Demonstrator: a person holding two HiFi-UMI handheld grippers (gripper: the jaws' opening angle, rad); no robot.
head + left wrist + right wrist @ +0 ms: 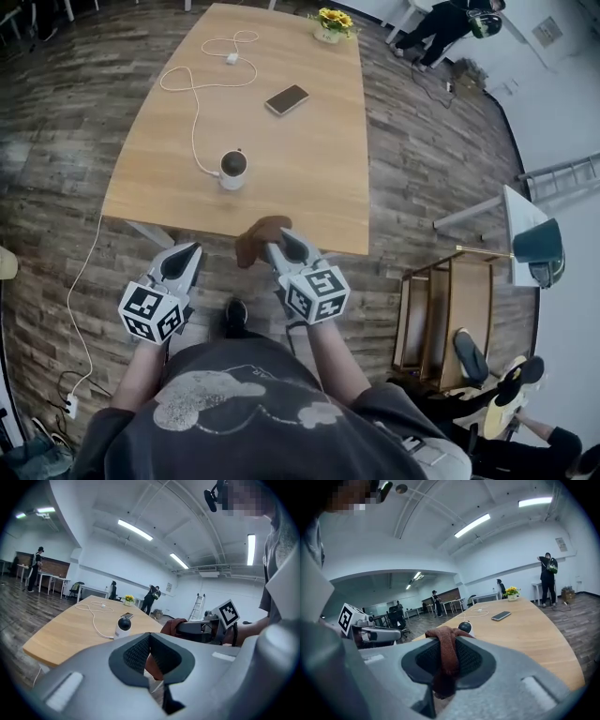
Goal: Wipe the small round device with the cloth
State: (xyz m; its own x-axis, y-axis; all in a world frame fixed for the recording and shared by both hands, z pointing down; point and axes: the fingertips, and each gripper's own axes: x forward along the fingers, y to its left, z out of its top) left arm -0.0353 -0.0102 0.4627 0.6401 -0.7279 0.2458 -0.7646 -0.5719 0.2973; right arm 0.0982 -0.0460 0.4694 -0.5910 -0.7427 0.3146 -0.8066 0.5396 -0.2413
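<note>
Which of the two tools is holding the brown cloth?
The right tool has it: the brown cloth is pinched between its jaws. The left tool is shut on nothing.

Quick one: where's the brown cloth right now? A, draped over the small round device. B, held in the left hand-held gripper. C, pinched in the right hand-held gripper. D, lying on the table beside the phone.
C: the right gripper view shows the brown cloth clamped between the jaws of the right hand-held gripper, while the left hand-held gripper has nothing between its jaws.
</note>
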